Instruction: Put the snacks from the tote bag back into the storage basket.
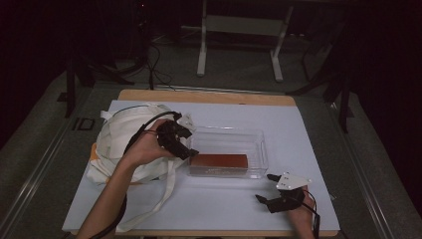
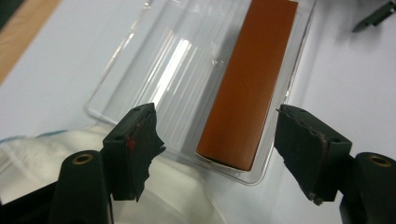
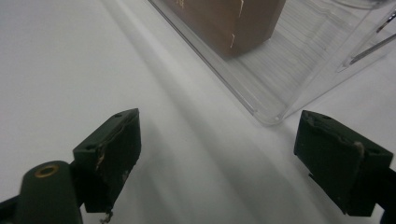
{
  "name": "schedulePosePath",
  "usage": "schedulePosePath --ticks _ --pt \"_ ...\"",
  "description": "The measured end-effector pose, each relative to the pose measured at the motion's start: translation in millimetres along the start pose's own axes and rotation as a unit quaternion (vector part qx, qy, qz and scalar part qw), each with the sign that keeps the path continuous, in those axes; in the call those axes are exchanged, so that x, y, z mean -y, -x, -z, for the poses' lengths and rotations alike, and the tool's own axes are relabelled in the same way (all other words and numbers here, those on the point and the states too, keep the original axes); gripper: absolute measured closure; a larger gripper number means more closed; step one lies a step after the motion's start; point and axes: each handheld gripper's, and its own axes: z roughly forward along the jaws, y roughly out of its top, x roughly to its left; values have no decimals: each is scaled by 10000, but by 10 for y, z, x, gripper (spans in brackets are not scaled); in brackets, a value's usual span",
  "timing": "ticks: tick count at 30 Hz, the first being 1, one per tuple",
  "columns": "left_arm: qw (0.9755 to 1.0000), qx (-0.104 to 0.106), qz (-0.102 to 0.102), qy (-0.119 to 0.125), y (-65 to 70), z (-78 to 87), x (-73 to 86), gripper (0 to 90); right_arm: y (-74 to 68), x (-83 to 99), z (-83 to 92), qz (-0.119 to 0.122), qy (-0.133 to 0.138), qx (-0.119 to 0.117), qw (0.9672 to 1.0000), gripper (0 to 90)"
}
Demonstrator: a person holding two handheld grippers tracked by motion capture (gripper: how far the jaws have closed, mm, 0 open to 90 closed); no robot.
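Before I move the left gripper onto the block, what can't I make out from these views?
- Inside of the white cloth bag: hidden in the high view by its own folds and the left gripper.
- Far end of the orange-brown rectangular block: cut off by the top edge of the left gripper view.
- Pale marks on the block: blurred in the right gripper view.
- Far rim of the clear plastic tray: cut off there.

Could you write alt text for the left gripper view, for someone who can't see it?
Two black jaws of the left tool stand wide open over the near end of a reddish-brown block lying in a clear plastic tray. The tray sits on a white table surface, with crumpled white fabric beneath the jaws at lower left.
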Motion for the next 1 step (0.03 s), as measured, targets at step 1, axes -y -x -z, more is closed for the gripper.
schedulePosePath --ticks 1 --pt "9999 -99 72 83 33 22 29 304 1 -1 0 -3 -11 -10 10000 148"
